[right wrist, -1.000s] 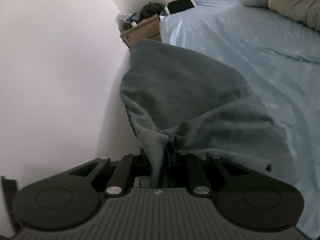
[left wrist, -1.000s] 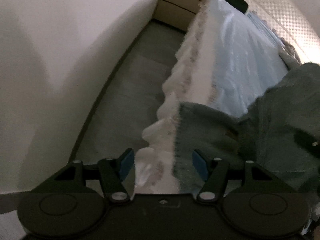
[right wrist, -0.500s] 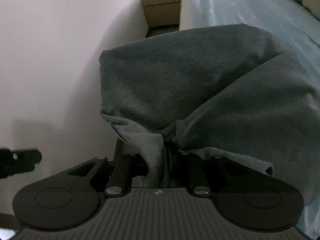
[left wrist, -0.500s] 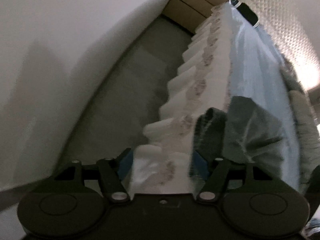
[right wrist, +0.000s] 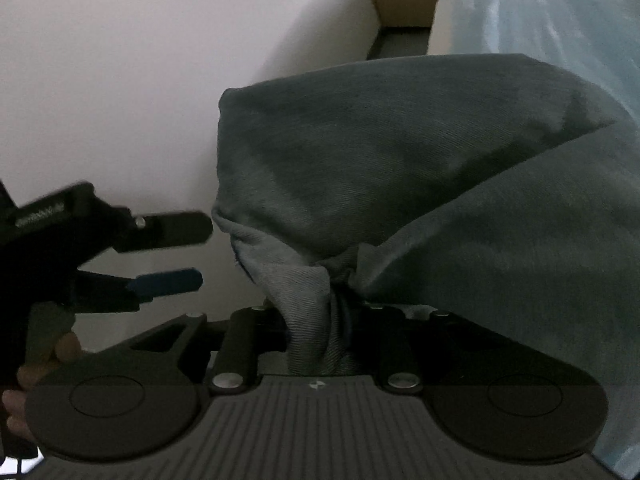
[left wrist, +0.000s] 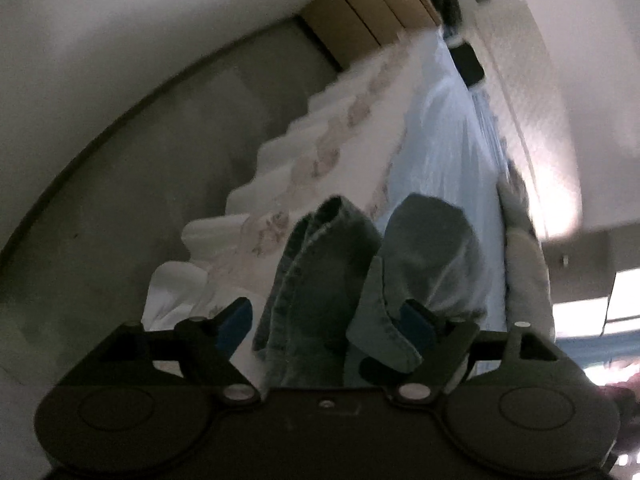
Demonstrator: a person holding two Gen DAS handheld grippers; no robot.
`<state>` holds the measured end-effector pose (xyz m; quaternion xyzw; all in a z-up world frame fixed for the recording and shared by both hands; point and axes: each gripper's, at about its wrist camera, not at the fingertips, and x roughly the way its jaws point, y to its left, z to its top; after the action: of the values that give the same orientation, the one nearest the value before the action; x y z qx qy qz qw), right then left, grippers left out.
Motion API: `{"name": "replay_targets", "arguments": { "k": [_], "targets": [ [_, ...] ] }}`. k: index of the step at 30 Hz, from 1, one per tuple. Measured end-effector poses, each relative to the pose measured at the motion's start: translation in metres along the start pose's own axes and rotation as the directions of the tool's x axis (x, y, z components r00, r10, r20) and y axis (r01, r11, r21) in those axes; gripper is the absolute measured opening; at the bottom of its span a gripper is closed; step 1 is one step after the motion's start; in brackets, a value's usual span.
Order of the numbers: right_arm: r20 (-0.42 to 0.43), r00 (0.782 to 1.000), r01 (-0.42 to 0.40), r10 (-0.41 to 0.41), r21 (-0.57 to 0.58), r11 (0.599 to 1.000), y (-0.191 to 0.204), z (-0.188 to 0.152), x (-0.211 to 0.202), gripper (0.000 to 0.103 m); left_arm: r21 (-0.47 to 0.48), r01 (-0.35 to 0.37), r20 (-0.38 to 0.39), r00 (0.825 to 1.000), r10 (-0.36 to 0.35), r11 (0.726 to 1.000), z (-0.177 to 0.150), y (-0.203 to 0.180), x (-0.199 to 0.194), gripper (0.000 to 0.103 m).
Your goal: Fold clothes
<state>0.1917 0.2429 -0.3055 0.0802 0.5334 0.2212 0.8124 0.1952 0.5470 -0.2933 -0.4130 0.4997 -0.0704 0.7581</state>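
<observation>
A grey-blue denim garment hangs over the side of the bed. My right gripper is shut on a bunched fold of it. In the left wrist view the garment's hem lies between the open fingers of my left gripper, which are apart and not closed on it. The left gripper also shows in the right wrist view, open, just left of the cloth's edge.
The bed has a light blue sheet and a white scalloped skirt. A grey floor strip runs between bed and white wall. Cardboard boxes stand at the far end. Other clothes lie on the bed.
The left gripper has moved in to the garment's hanging edge, which now lies between its fingers. The right gripper has lifted the cloth and turned toward the wall.
</observation>
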Motion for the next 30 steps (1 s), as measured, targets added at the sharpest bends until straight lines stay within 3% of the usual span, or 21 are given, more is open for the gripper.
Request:
{"name": "replay_targets", "arguments": {
  "k": [6,11,13,15,17,22,27,30],
  "targets": [
    [0.035,0.996,0.077,-0.08,0.072,0.994,-0.005,0.015,0.009,0.024,-0.077,-0.01,0.118,0.993,0.019,0.997,0.003,0.004,-0.026,0.08],
    [-0.028,0.994,0.111,-0.109,0.078,0.991,-0.011,0.028,0.021,0.028,-0.092,-0.032,0.136,0.99,0.044,0.995,0.013,0.01,-0.034,0.08],
    [-0.058,0.995,0.088,-0.085,0.065,0.994,-0.011,0.029,0.018,0.043,-0.099,-0.028,0.13,0.991,0.041,0.995,0.015,0.012,-0.03,0.08],
    [-0.078,0.997,0.013,-0.007,0.069,0.998,-0.012,0.031,0.012,0.079,-0.106,-0.024,0.124,0.992,0.037,0.994,0.018,0.015,-0.027,0.08],
    [-0.083,0.995,-0.058,0.063,0.061,0.996,-0.009,0.033,0.002,0.093,-0.112,-0.021,0.118,0.992,0.034,0.993,0.02,0.017,-0.024,0.08],
    [-0.068,0.995,-0.078,0.079,0.015,0.997,-0.022,0.032,-0.024,0.093,-0.124,0.008,0.095,0.995,0.004,0.992,0.025,0.024,-0.008,0.08],
    [-0.023,0.995,-0.089,0.092,0.116,0.989,-0.073,0.02,-0.069,0.091,-0.122,0.107,0.021,0.994,-0.105,0.987,0.02,0.029,0.026,0.084],
    [0.036,0.998,-0.048,0.042,0.186,0.981,-0.117,0.017,-0.103,0.091,-0.071,0.127,-0.045,0.99,-0.13,0.989,0.013,0.03,0.055,0.084]
  ]
}}
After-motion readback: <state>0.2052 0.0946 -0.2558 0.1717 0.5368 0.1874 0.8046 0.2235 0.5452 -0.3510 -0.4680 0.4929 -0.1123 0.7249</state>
